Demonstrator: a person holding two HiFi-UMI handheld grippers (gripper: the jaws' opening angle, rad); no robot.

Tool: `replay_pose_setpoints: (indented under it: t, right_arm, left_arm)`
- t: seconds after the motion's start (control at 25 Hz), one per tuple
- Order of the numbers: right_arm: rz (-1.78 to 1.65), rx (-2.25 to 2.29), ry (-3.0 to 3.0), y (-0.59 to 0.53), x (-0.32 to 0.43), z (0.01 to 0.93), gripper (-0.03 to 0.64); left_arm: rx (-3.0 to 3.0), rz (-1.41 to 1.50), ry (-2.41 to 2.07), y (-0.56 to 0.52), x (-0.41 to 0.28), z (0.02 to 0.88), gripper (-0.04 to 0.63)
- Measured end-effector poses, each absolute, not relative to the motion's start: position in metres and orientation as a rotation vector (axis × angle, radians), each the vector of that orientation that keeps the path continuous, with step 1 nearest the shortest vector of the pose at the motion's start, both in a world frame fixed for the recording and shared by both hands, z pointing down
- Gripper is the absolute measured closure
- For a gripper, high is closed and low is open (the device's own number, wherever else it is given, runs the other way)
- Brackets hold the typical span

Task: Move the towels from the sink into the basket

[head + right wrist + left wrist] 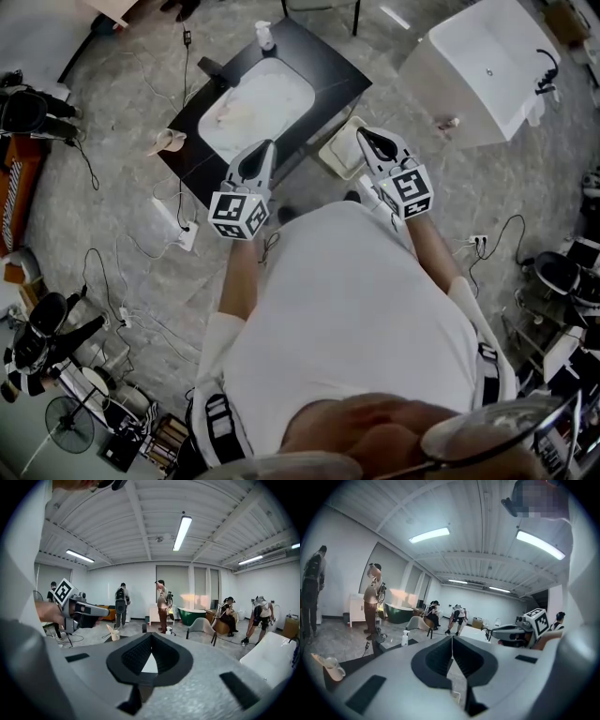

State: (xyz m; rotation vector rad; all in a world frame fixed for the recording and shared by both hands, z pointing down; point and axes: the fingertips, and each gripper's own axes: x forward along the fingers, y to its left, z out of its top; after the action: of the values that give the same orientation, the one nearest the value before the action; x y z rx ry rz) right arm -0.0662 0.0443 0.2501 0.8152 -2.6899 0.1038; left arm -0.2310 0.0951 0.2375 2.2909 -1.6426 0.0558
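You stand at the dark surface [328, 70] with both claws level before you, short of the sink [292, 82]: the left claw [266, 150] has its jaws pressed together on nothing, and the right claw [367, 139] likewise meets at the tips, empty. The towels [234, 112] lie crumpled and pale in the white basin, and the basket [336, 156] waits on the floor just beside the surface's near right corner. Expect the cloth to be soft, limp and light, perhaps heavier if damp; it cannot break but will sag and trail. Pinch a raised fold near the middle of the bunch, deep between the jaws, so the ends hang evenly and clear the rim.
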Motion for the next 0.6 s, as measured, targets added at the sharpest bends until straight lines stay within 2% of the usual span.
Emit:
replay_pose_setpoints:
  t: [0.44, 0.6]
  right_arm:
    - [0.141, 0.823, -2.656, 0.047, -0.063, 0.265, 0.62]
    - [0.177, 0.784, -2.631, 0.051, -0.071, 0.286, 0.62]
  left_arm:
    - [2.273, 0.074, -1.629, 0.096, -0.234, 0.254, 0.581]
    - [2.211, 0.23, -1.663, 0.095, -0.25, 0.295, 0.58]
